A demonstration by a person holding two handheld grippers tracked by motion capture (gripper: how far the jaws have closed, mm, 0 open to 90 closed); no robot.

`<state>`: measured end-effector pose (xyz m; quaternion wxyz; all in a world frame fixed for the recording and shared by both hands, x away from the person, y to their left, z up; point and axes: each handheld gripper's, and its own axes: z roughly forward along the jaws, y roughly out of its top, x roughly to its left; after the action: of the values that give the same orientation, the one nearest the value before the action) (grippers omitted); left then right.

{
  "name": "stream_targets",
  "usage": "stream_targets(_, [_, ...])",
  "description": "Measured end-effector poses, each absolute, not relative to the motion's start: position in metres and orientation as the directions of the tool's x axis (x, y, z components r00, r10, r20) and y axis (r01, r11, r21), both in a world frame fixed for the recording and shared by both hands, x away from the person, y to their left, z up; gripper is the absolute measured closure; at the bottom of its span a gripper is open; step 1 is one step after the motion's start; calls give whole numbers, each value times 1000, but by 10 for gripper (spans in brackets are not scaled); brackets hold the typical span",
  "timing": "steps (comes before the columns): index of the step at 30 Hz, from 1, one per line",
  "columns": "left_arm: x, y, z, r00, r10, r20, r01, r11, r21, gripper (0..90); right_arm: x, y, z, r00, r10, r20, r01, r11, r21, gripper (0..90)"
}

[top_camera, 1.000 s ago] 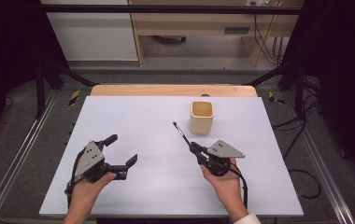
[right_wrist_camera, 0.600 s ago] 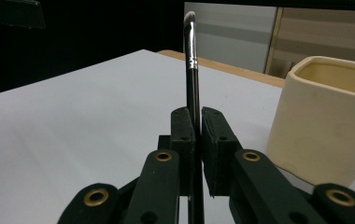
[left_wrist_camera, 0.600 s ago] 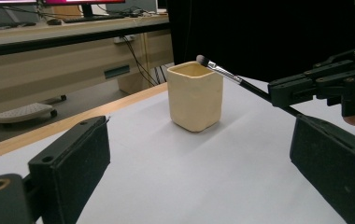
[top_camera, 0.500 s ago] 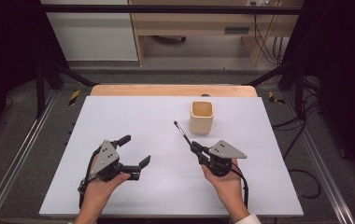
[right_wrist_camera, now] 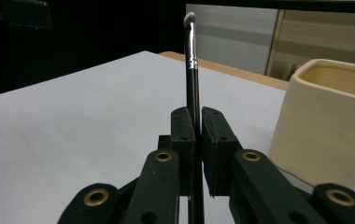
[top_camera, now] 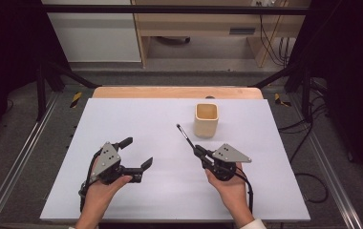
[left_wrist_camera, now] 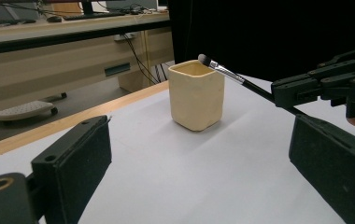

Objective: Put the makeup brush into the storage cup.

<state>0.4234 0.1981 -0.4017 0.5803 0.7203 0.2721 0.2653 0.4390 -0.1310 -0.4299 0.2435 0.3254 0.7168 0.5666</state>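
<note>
A white table (top_camera: pixel 122 119) carries one landmark, a cream square cup (top_camera: pixel 206 119) standing upright toward the far side, and everything here is placed relative to it. Well to the left of the cup and nearer the person, the left tool (top_camera: pixel 136 153) hangs just above the table with its jaws spread wide and nothing between them; in the left gripper view its two black pads frame the cup from a distance. Just left of the cup and nearer the person, the right tool (top_camera: pixel 199 151) is clenched on the black handle of a slim makeup brush (top_camera: pixel 186 135). The right gripper view shows the pads pressed against the handle low down, with the silver ferrule and the bristle tip standing clear above them. The brush's long axis runs along the tool's own line, slanting away from the person and slightly leftward, bristles leading; the tip sits near the cup's left side, about level with its rim, apart from it. The step in hand appears to be carrying the brush toward the cup. The next move likely calls for lifting the brush over the rim, turning it upright, and lowering it inside before letting go.
</note>
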Motion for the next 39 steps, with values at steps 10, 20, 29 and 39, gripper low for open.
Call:
stream_targets(10, [432,182,-402,705,709,20,151,-178,972,131,434,-125,-427,-682,731,6,169,149,974,837])
stream_targets(20, [444,164,-405,718,694,-53,221,-156,963,225,429,-112,-428,-707,707,-24,146,180,973,837])
stream_targets(29, [452,153,-409,732,676,-85,261,-163,952,348,426,-99,-431,-728,685,-41,136,203,970,837])
stream_targets(39, [455,153,-411,740,664,-107,279,-158,947,397,426,-93,-434,-737,675,-41,139,210,968,837])
